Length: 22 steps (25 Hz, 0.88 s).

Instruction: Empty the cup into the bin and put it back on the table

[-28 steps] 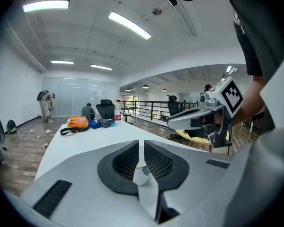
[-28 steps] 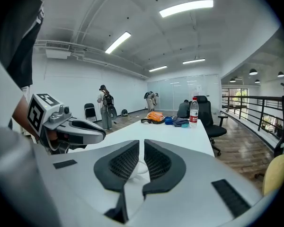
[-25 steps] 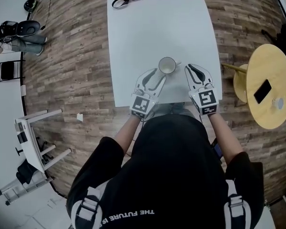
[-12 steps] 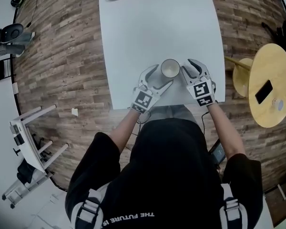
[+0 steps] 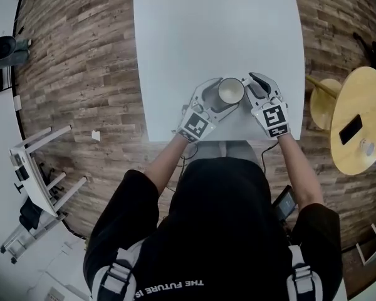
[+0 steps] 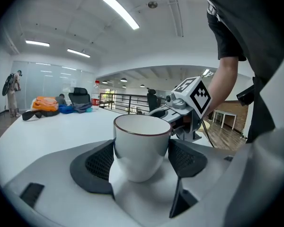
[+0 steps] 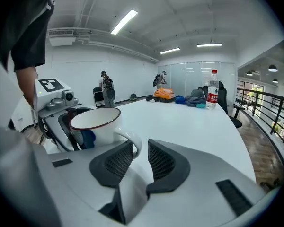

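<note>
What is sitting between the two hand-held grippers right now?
The cup, standing on the table, as the head view shows. Its body is between the left hand-held gripper's opening jaws, its handle between the right hand-held gripper's closing jaws.

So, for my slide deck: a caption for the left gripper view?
Left gripper, jaws opening, straddles the white cup standing upright on the white table.

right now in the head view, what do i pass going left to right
white rack → left gripper (jaws opening, cup between them) → cup → right gripper (jaws closing, cup's handle between them) → round table with a phone
</note>
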Motion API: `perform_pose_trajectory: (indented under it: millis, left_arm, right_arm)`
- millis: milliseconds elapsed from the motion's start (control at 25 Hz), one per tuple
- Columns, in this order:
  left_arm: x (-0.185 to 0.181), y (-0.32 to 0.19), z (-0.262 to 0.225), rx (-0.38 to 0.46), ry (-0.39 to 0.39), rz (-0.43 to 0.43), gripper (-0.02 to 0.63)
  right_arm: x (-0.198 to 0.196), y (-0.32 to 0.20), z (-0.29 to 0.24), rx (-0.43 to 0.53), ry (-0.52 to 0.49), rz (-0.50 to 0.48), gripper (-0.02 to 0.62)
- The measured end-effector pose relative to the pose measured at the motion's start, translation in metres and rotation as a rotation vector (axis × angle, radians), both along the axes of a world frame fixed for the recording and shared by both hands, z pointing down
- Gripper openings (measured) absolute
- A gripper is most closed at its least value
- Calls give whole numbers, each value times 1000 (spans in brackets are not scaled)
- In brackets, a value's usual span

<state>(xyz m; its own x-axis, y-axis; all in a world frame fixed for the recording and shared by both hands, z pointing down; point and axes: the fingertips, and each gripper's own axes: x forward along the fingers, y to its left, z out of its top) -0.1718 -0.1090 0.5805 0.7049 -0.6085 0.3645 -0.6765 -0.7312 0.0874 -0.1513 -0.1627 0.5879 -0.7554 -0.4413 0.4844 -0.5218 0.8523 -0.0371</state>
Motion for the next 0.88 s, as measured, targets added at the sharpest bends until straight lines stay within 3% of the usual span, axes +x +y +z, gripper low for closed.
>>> perform_pose_trajectory:
  millis: [120,520,880]
  left_arm:
    - [-1,-2,1,-6,31,13,351]
    - [0,1,-2,-37,68,-2,357]
    - [-7,5,-94,16,213,-15,356]
  right_arm:
    - [-4,2,0,-1,-34,-16,66]
    - [1,5,-2,-103,-103,67,48]
    - [-4,15,-80,-43,-239,32,48]
